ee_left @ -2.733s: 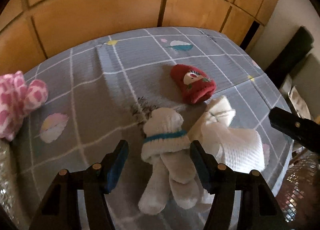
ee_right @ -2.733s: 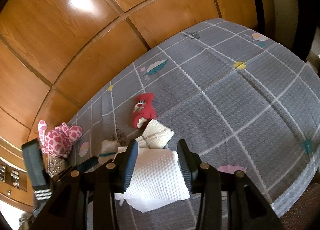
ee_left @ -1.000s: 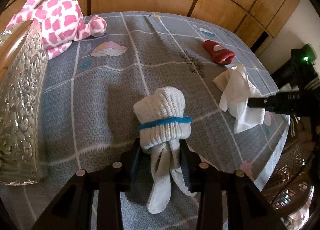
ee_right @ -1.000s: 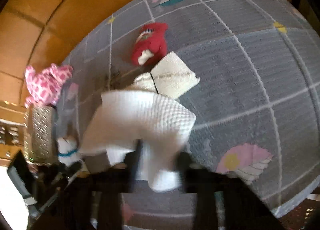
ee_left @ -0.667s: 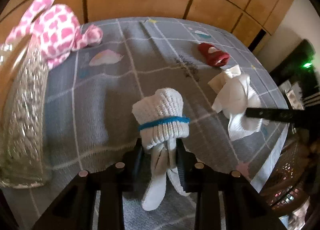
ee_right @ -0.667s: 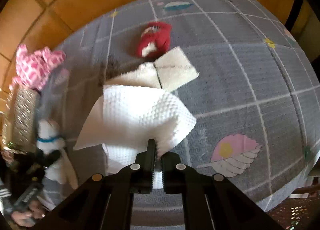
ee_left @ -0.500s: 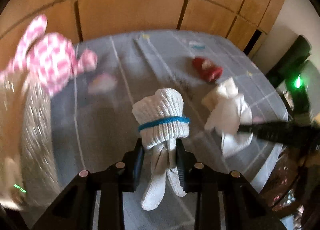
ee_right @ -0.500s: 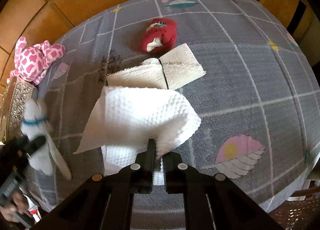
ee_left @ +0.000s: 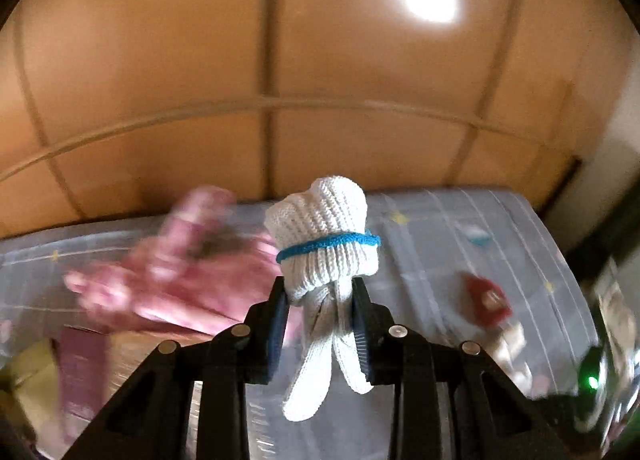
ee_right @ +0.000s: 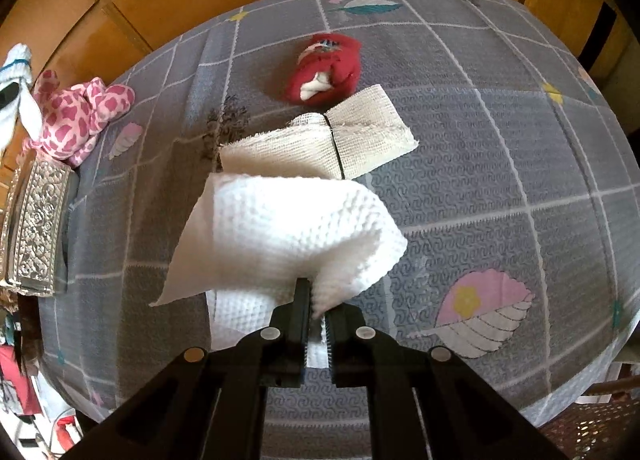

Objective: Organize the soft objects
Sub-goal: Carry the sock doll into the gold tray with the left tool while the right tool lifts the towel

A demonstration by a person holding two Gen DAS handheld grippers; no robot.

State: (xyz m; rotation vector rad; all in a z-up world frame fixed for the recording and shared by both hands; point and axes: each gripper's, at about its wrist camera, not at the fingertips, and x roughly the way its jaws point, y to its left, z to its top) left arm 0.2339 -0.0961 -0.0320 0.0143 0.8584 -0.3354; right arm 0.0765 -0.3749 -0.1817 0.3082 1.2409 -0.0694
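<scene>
My left gripper (ee_left: 319,302) is shut on a rolled white knit glove (ee_left: 326,244) with a blue band, held up in the air; its loose fingers dangle below the jaws. The same glove (ee_right: 18,72) shows at the far left of the right wrist view. My right gripper (ee_right: 317,310) is shut on the edge of a white waffle cloth (ee_right: 288,228), lifted over the grey patterned bedspread (ee_right: 500,164). A cream gauze cloth (ee_right: 352,136) lies flat behind it. A red mitten (ee_right: 326,68) lies farther back. A pink spotted plush toy (ee_right: 76,116) sits at the left.
A silver embossed box (ee_right: 36,228) stands at the bed's left edge below the plush. Wooden panelled cupboard doors (ee_left: 320,80) rise behind the bed. The blurred pink plush (ee_left: 180,260) and red mitten (ee_left: 486,300) show beneath the lifted glove.
The left gripper has risen with the glove and tilted up, so the cupboard doors now fill its view. The right gripper keeps its hold on the white cloth, almost still.
</scene>
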